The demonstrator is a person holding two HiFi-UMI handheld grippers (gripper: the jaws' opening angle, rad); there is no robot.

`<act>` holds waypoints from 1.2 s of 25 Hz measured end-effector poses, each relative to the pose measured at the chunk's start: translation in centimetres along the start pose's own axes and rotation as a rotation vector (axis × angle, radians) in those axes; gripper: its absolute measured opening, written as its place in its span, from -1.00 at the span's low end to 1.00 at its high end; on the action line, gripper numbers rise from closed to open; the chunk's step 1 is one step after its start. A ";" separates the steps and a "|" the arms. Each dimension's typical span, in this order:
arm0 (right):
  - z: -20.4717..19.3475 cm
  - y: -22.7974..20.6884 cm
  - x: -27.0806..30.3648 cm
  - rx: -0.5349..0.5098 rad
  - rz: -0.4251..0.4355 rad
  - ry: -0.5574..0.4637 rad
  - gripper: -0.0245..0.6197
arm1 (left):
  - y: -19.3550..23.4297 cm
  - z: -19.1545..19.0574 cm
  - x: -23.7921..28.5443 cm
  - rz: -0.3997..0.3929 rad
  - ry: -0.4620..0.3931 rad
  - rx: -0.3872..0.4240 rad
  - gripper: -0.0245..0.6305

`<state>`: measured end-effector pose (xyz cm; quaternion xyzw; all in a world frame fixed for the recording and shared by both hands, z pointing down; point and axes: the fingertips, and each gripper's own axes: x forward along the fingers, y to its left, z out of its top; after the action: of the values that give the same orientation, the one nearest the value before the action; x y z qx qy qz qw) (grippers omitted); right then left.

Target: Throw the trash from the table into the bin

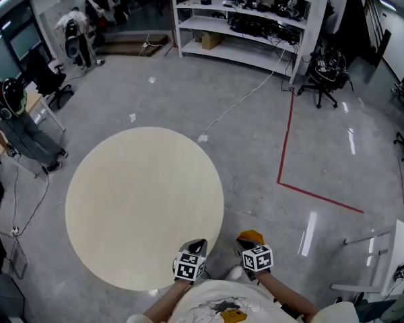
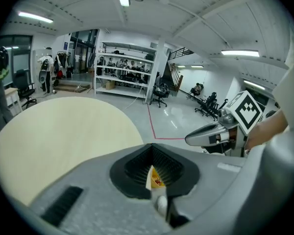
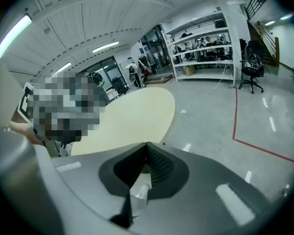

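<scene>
- Left gripper (image 1: 196,246): jaws together, clamped on a small yellow-and-white wrapper scrap with red specks (image 2: 156,178). The scrap sits deep between the black ribbed pads, with only a sliver showing.
- Right gripper (image 3: 146,155): jaws fully together, and I can't make out anything between the pads.
- Head view: both grippers sit side by side close to the person's torso, angled downward. The left tip is over the near rim of the round beige table (image 1: 121,200). The right tip is just off that rim, over the polished grey floor (image 1: 256,147).
- An orange-yellow shape (image 1: 250,235) sits right at the right gripper's tip in the head view. I can't tell what it is.
- Background: a red tape line (image 1: 286,140) on the floor and a white shelving rack (image 1: 242,49) beyond the table.
</scene>
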<state>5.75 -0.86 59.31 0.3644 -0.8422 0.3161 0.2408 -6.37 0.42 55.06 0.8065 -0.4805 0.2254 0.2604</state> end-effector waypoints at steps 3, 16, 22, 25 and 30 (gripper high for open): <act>1.9 1.2 -0.5 0.003 0.006 -0.032 -0.90 | 1.1 1.6 -2.0 0.015 -0.049 -0.017 -0.91; 10.8 8.3 -4.6 -0.280 0.060 -0.166 -0.90 | 4.6 11.6 -10.5 0.136 -0.297 0.028 -0.91; 12.0 12.7 -6.5 -0.252 0.111 -0.275 -0.91 | 1.4 11.0 -9.3 0.110 -0.279 -0.025 -0.91; 11.3 13.6 -6.3 -0.253 0.106 -0.281 -0.91 | -0.3 10.2 -8.9 0.095 -0.271 -0.029 -0.91; 10.8 13.6 -6.2 -0.241 0.095 -0.284 -0.91 | -1.2 8.9 -9.0 0.099 -0.248 -0.009 -0.91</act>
<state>-2.71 1.66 43.11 0.3340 -0.9157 0.1693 0.1462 -8.19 1.13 42.50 0.8024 -0.5491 0.1343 0.1914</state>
